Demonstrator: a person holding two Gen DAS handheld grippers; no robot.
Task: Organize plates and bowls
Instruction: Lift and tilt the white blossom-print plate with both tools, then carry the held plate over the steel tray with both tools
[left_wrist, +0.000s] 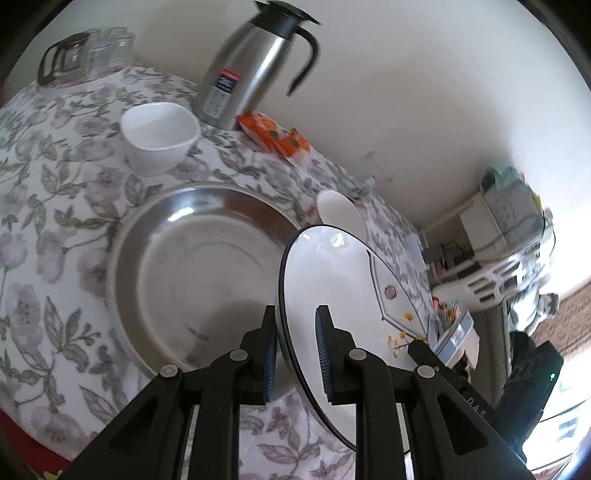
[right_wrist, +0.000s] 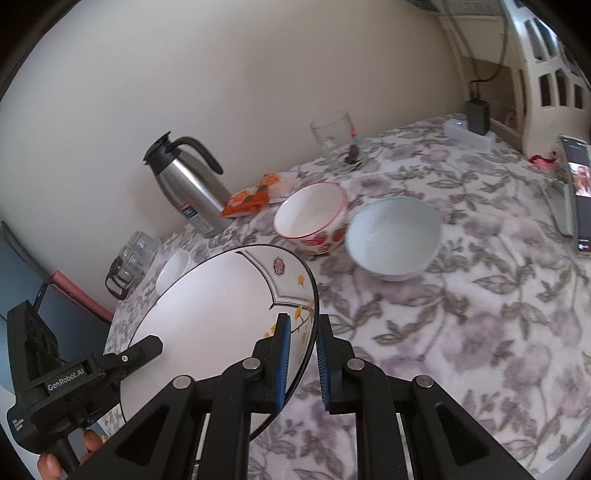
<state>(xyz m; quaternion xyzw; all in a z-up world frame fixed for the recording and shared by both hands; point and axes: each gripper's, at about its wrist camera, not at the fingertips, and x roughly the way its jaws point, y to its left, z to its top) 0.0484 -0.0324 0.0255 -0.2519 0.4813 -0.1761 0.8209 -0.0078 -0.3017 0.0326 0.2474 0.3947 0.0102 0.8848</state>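
Note:
A white plate (left_wrist: 343, 280) with a black rim and a yellow leaf pattern hangs tilted above the table, held from both sides. My left gripper (left_wrist: 295, 314) is shut on its near rim. My right gripper (right_wrist: 303, 321) is shut on the opposite, patterned rim of the same plate (right_wrist: 221, 314). A large steel plate (left_wrist: 207, 266) lies on the floral cloth just left of the held plate. A small white bowl (left_wrist: 159, 136) stands behind it. A strawberry-patterned bowl (right_wrist: 314, 218) and a pale blue bowl (right_wrist: 395, 236) stand side by side further along the table.
A steel thermos jug (right_wrist: 192, 184) and an orange packet (right_wrist: 255, 199) stand by the wall. A drinking glass (right_wrist: 332, 136) is behind the bowls, and glasses in a holder (right_wrist: 129, 262) sit at the table's corner. A phone (right_wrist: 580, 192) lies at the right edge.

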